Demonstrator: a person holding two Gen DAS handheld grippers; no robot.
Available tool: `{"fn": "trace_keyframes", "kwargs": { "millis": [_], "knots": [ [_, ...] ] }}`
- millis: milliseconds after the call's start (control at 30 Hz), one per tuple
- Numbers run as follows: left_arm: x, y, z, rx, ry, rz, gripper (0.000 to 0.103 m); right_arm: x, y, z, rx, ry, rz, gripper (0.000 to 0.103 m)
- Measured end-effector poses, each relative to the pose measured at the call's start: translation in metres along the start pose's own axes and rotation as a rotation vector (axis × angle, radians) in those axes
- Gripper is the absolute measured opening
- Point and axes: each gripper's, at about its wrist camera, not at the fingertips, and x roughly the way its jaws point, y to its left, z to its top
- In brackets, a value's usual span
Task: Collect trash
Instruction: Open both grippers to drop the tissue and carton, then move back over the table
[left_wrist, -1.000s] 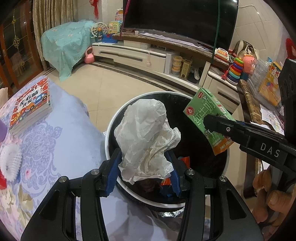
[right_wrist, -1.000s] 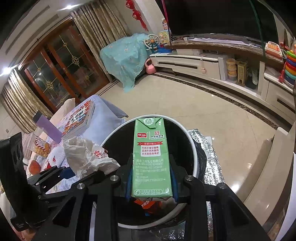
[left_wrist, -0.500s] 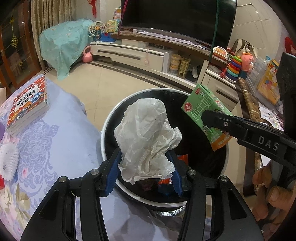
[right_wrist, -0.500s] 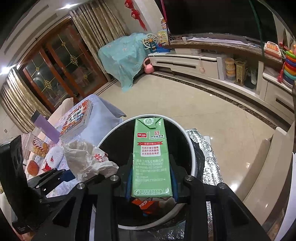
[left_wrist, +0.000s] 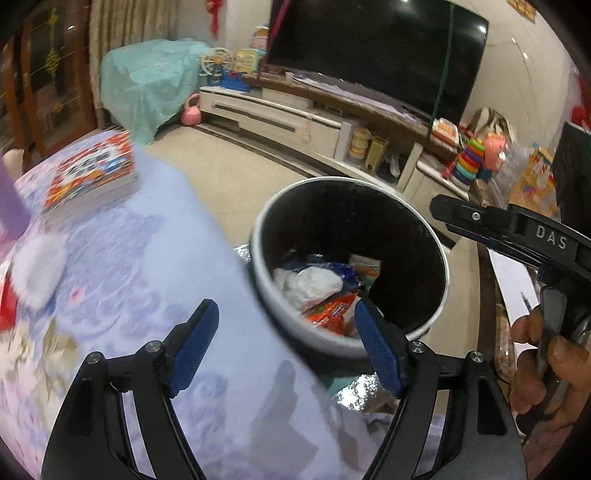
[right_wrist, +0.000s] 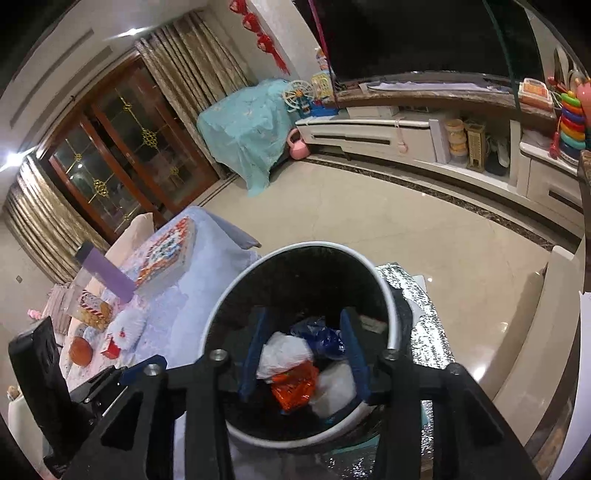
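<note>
Books (left_wrist: 92, 177) on floral tablecloth (left_wrist: 147, 266)

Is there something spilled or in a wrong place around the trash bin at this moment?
Nothing stands out. The trash bin stands upright and the rubbish, crumpled paper and an orange wrapper, lies inside it. No litter shows on the floor. Both claws are opening, with nothing between them.

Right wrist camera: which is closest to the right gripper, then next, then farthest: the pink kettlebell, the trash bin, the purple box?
From the right gripper:
1. Trash bin, right under the jaws.
2. Purple box, left on the table.
3. Pink kettlebell, far across the floor by the TV stand.
</note>
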Motion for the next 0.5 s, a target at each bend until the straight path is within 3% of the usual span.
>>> {"fn": "trace_keyframes", "kwargs": {
  "millis": [133,200,433,500],
  "knots": [
    [-0.024,0.024,-0.023,-0.057,-0.012,0.009,0.081,-0.011,0.023,-0.012,-0.041,-0.022,0.013,0.061],
    [-0.038,0.038,-0.035,-0.084,-0.019,0.027,0.082,-0.016,0.038,-0.021,-0.054,-0.028,0.035,0.081],
    [-0.078,0.091,-0.079,-0.173,-0.037,0.104,0.083,-0.017,0.078,-0.054,-0.064,0.002,0.084,0.085],
    [-0.089,0.111,-0.094,-0.217,-0.04,0.128,0.084,-0.014,0.09,-0.064,-0.062,0.013,0.096,0.091]
  ]
}}
